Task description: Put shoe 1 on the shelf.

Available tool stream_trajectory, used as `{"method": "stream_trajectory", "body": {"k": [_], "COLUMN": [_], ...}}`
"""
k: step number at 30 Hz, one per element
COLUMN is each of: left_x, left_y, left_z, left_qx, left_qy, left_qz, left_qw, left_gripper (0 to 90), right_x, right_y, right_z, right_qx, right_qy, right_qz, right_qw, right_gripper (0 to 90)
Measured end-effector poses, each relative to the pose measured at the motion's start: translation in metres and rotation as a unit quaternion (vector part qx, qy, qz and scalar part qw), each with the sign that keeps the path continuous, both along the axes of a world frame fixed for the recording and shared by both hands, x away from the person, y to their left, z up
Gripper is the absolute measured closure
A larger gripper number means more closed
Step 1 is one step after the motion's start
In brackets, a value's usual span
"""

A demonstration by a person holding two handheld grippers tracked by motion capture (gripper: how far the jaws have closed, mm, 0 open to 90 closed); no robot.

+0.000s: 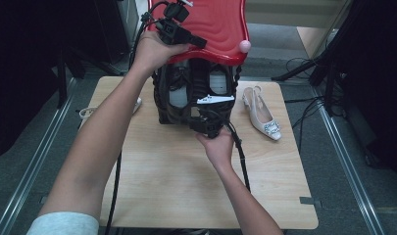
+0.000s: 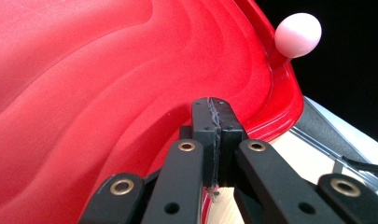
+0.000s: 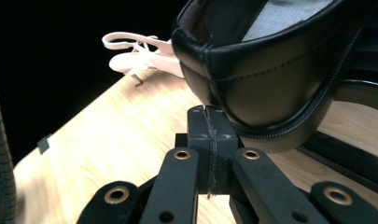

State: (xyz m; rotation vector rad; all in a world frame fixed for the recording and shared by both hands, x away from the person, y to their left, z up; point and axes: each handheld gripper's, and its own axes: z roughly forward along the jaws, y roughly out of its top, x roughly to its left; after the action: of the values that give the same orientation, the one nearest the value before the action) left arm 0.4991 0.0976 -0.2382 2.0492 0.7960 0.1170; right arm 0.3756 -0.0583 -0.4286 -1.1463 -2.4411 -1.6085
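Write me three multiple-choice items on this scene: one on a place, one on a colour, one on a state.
1. Where does the pale slingback shoe lie?
A. on the table, right of the black container
B. inside the black container
C. on the floor

2. What colour is the round knob at the corner of the red lid?
A. black
B. pink
C. green

3. How do the jaws of the right tool stand?
A. wide open
B. shut on the pale shoe
C. shut, with nothing between them

Key: 1 A, the high view shows the shoe on the wood beside the container's right side. 2 B, the knob is pale pink against the red rim. 3 C, the right gripper view shows the two pads meeting along a thin seam.
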Motion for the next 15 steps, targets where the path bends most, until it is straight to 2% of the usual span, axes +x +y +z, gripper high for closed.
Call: {"method": "stream_trajectory", "body": {"k": [1,5,9,12,15], "left_x": [0.000,0.000,0.000,0.000,0.000], "left_y": [0.000,0.000,0.000,0.000,0.001], "left_z": [0.000,0.000,0.000,0.000,-0.001], "left_qx": [-0.003,-0.003,-0.002,-0.003,-0.003], "left_qy": [0.004,0.003,0.001,0.001,0.001], "left_qz": [0.000,0.000,0.000,0.001,0.001], "left_qw": [1.0000,1.0000,1.0000,1.0000,1.0000], "left_gripper": [90.0,90.0,90.0,90.0,90.0], "right_x": [0.001,0.001,0.005,0.014,0.023], "right_y": [0.000,0.004,0.006,0.009,0.016], "right_z": [0.000,0.005,0.006,0.007,0.010], "right_qx": [0.003,-0.021,-0.018,-0.008,-0.008], "right_qy": [0.004,-0.011,-0.012,-0.006,-0.002], "right_qz": [0.002,0.007,-0.004,-0.006,-0.007], "right_qw": [1.0000,0.9997,0.9997,0.9999,0.9999], "right_gripper": [90.0,90.0,90.0,90.0,90.0]}}
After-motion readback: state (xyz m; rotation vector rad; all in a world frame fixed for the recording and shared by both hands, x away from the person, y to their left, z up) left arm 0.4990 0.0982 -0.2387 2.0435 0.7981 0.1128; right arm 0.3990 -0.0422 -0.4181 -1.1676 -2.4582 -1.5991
